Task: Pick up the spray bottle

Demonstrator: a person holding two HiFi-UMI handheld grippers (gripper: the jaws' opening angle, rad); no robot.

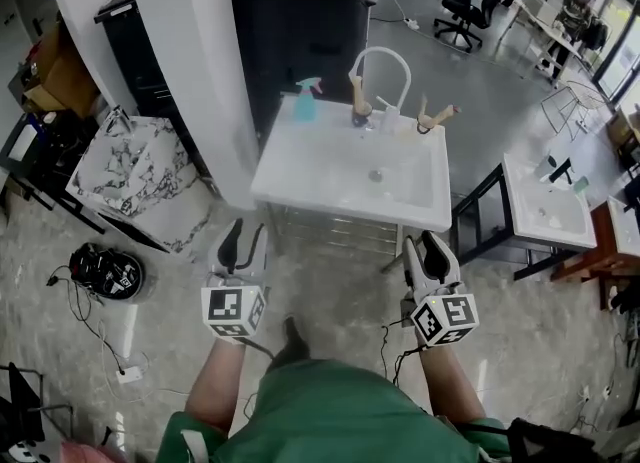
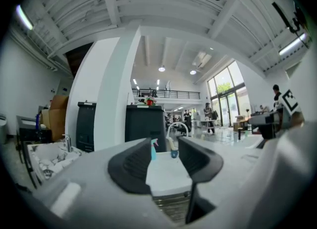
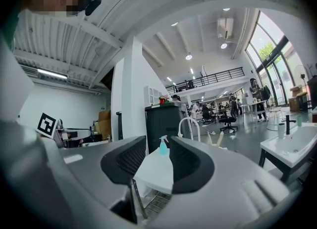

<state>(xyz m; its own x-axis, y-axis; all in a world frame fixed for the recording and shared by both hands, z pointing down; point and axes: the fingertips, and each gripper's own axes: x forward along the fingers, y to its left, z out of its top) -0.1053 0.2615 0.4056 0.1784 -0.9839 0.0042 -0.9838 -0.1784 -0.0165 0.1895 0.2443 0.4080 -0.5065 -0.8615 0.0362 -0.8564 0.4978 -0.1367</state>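
A teal spray bottle [image 1: 305,101] with a pink trigger stands upright at the back left corner of a white sink basin [image 1: 300,176]. Both grippers hover in front of the basin's near edge, well short of the bottle. My left gripper [image 1: 243,241] is open with nothing between its jaws. My right gripper [image 1: 425,251] is open and empty too. In the left gripper view the spray bottle [image 2: 153,150] shows far off through the gap of the left gripper [image 2: 165,161]. The right gripper view also frames the spray bottle [image 3: 163,146] between the jaws of the right gripper [image 3: 158,161].
A white arched faucet [image 1: 380,61] and two wooden-handled taps [image 1: 357,96] stand at the basin's back. A black cabinet [image 1: 300,21] is behind it, a white pillar [image 1: 200,71] to its left. A marble sink [image 1: 130,166] sits left, another white sink [image 1: 545,211] right. Cables and a round black device [image 1: 105,273] lie on the floor.
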